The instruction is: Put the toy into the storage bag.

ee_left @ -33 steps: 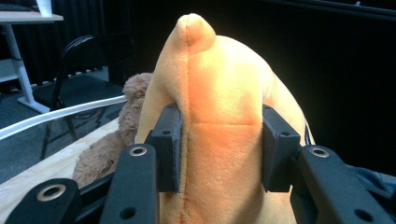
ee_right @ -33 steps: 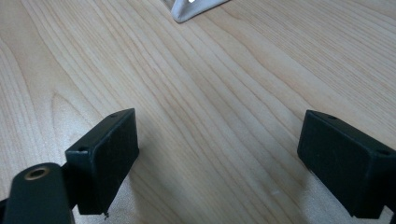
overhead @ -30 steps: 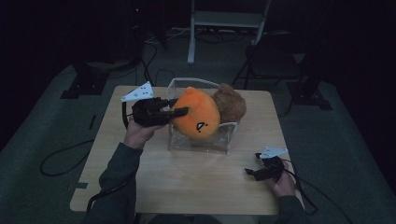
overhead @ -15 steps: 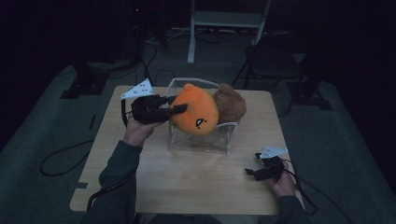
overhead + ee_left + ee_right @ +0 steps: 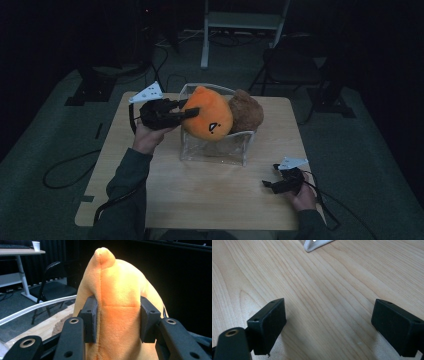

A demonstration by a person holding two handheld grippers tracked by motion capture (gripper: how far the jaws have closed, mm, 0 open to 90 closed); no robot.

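2 pads of my left gripper clench the orange plush above the clear bin: soft, light, squashy; I'd hold mid-body. Right gripper released.

Very little differs. The round orange plush toy, clamped in the jaws of the left gripper, sits a shade higher over the clear plastic box than a second ago. Its small black face mark has crept up with it. The pointed tip on its top now stands out more sharply.
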